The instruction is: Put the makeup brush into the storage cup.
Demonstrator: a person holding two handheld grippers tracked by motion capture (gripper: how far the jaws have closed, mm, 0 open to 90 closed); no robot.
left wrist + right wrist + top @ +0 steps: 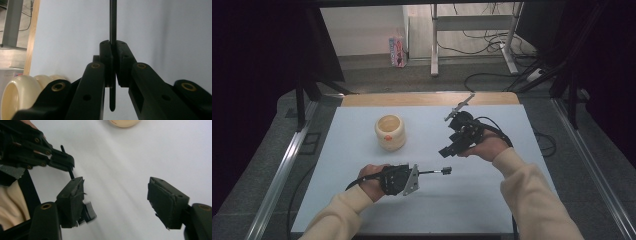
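One rounded glossy cream jar [390,132], thin dark rod [432,172]

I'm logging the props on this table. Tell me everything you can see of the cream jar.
The cream jar is squat, rounded and glossy, looking like ceramic or plastic. It stands upright with its wide mouth open and no lid; nothing can be made out inside. It sits alone left of centre on the pale blue table cover, beyond the left gripper, untouched.

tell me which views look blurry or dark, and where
High view: the surroundings fall into near-black at both sides, while the table is evenly lit. Left gripper view: the near jaws and the cream jar look soft. Right gripper view: the left gripper and tabletop are blurred.
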